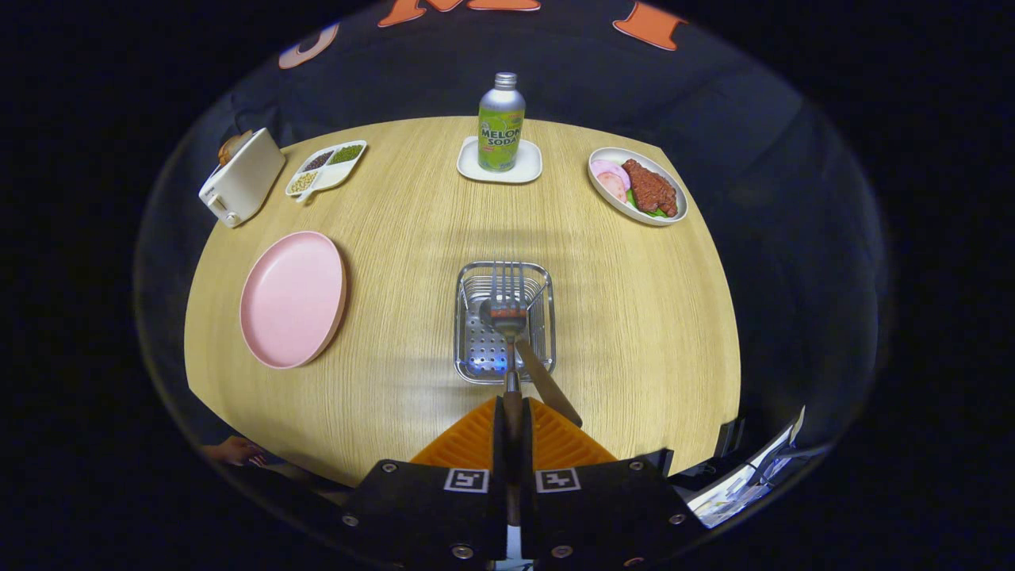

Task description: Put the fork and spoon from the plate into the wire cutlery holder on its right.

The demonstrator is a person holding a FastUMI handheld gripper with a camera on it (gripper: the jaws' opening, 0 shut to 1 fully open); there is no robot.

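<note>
The hand-held gripper has its two fingers pressed together on the handle of a metal fork, which runs straight ahead from between them. The fork's tines reach out over the square wire cutlery holder with its perforated metal floor, which stands on the light wooden table just ahead of the fingers. A metal spoon already sits in the holder: its bowl lies inside, under the fork's head, and its handle leans out over the holder's near edge, slanting toward the right finger.

The round pink plate lies to the left of the holder, well apart from it. Beyond the holder, at the far side of the table, a green and silver soda bottle stands upright on a small white coaster. To the far right lies an oval white plate of meat and sliced food. At the far left corner stands a white toaster, with a white divided tray of beans just beside it.
</note>
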